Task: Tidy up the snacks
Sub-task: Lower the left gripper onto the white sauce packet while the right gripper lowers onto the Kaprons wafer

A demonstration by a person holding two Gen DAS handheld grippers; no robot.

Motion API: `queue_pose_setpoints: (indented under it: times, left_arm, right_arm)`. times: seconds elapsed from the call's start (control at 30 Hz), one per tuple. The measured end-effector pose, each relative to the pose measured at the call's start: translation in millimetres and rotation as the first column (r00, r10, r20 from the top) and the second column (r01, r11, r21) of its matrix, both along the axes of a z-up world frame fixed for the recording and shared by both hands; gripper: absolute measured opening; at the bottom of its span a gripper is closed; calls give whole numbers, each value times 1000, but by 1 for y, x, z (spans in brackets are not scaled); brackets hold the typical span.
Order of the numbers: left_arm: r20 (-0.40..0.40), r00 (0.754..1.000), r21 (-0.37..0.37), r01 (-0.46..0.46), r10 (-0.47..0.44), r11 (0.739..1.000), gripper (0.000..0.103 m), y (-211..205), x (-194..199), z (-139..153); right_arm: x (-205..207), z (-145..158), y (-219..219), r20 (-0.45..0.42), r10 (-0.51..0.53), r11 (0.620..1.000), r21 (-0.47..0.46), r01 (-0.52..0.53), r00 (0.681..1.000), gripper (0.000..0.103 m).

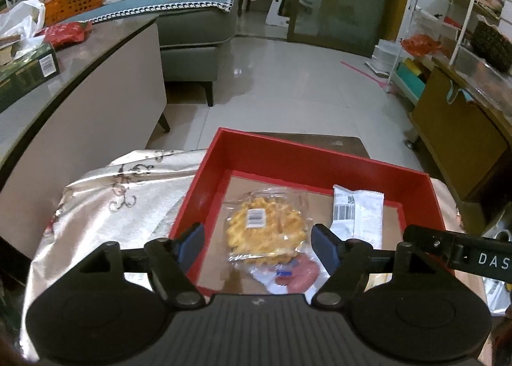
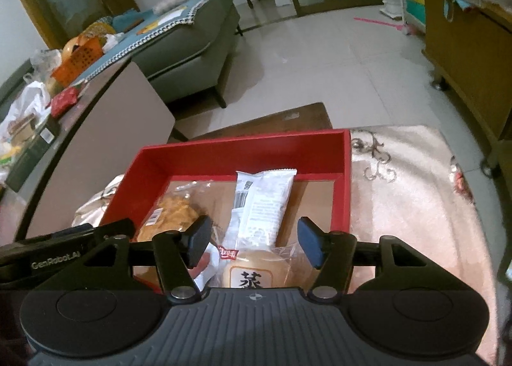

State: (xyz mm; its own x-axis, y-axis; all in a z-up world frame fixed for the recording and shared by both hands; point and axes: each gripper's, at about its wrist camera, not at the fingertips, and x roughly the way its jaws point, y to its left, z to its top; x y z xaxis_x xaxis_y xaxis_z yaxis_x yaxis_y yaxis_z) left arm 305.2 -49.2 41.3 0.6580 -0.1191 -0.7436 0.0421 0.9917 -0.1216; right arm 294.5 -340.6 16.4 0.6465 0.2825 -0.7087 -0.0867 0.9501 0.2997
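We see both tongs spread over the red box (image 1: 307, 154) — pinching nothing. The left gripper (image 1: 257, 238) hangs above the waffle packet (image 1: 265, 228); the right gripper (image 2: 254, 242) above the bun (image 2: 252, 270) — white packet (image 2: 262, 199) behind.

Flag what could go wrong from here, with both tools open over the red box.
1. The left tool hangs open over the waffle pack, which overlaps a pink-and-white packet; a careless close might catch both wrappers.
2. The right tool straddles the white bar packet and the bun pack; it may pinch loose film rather than the snack.
3. The red box sits on a shiny cloth and could slide if bumped.
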Motion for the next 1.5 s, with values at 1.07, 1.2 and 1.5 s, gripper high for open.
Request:
queue_pose_setpoints:
  times: [1.07, 1.2, 1.5]
  left_arm:
    - [-152, 987, 17, 49, -46, 999, 67, 102, -147, -7]
    - [-228, 964, 3, 143, -139, 990, 67, 112, -148, -18]
    - [-319, 849, 229, 501, -422, 835, 67, 88, -144, -39]
  right_arm:
    - [-116, -12, 73, -125, 320, 946, -12, -324, 939, 84]
    - [-118, -13, 76, -141, 350, 936, 20, -351, 926, 87]
    - [-116, -21, 83, -180, 386, 921, 23, -389, 905, 87]
